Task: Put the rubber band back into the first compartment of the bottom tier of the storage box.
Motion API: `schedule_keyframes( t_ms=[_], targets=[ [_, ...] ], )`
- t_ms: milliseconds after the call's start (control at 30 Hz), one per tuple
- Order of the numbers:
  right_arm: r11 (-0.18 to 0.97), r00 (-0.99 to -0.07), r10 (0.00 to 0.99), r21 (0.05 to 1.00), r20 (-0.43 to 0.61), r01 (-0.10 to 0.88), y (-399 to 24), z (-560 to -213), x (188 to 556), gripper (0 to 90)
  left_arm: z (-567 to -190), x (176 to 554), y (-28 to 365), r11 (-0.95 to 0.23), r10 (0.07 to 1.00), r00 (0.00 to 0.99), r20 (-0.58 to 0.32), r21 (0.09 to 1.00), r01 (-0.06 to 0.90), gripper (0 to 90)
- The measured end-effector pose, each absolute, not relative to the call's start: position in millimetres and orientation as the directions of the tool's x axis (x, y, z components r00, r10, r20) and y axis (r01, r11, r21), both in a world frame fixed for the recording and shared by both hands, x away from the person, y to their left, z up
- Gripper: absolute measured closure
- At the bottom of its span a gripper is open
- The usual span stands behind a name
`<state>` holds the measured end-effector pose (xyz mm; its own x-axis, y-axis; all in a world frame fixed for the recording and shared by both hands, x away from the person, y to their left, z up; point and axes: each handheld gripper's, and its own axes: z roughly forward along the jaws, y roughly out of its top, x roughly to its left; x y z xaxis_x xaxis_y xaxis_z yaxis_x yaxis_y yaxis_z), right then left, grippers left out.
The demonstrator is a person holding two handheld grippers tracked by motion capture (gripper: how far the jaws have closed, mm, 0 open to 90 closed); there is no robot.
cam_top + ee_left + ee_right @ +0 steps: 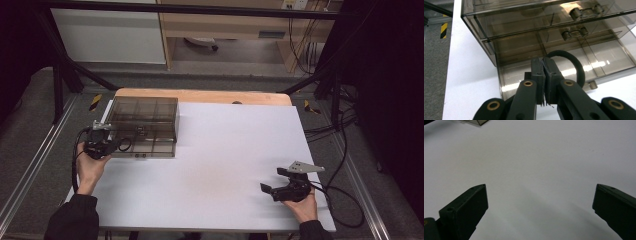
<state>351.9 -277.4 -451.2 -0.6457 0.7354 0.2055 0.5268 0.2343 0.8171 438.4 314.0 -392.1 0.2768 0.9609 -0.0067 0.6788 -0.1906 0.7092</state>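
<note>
A smoky clear drawer box [145, 112] stands at the table's back left. Its bottom drawer [609, 53] is pulled out toward me, with a small knob [593, 85] on its front. My left gripper [116, 145] is at the box's front left corner, held by a hand. In the left gripper view the left gripper [545, 67] is shut on a black ring [577, 62], which hangs just above the open drawer's front part. Held by the other hand near the front right of the table, my right gripper [274, 180] is open; its own view shows nothing between the jaws of the right gripper [540, 195].
A white sheet [225, 145] covers the table, with a wooden strip [200, 95] showing at the back. Cables [345, 192] trail off the right edge. A dark metal frame [60, 75] and floor rails surround the table.
</note>
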Motion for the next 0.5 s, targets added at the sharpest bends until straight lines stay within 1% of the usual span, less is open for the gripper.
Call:
schedule_keyframes(
  t_ms=[500],
  targets=[
    [0.235, -0.646, 0.736, 0.817, 0.205, 0.527, -277.5, -451.2, 351.9, 0.7, -403.0, 449.6, 321.2, -0.166, 0.970, 0.243, -0.012, 0.697, 0.698, 86.8]
  ],
)
